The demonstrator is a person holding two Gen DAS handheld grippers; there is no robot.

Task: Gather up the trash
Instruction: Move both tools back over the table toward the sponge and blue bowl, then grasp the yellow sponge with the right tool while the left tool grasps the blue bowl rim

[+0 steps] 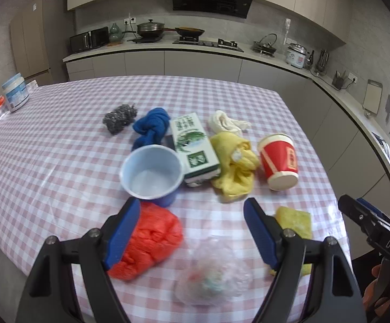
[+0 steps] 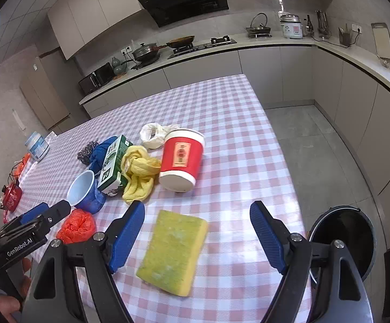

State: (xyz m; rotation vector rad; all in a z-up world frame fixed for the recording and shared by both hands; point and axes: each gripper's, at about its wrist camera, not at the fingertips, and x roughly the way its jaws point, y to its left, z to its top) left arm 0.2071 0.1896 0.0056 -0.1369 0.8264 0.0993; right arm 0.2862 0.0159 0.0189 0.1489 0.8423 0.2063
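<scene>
Checked tablecloth [image 2: 235, 140] crowded: sponge [image 2: 173, 250] under released right gripper [image 2: 197, 234], bag [image 1: 213, 271] under released left gripper [image 1: 192, 231].

A yellow sponge [image 2: 174, 250] lies flat near the counter's [image 2: 238, 140] edge. Beside it sit a crumpled red plastic bag [image 1: 151, 239] and a clear bag [image 1: 213, 271]. A red paper cup [image 2: 181, 160] lies tipped over.

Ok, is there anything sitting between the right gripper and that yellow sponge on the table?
Nothing visible. The right gripper has its jaws open, and the yellow sponge lies flat on the checked tablecloth directly below the gap between them. The red cup and yellow cloth lie farther back, clear of the path.
</scene>
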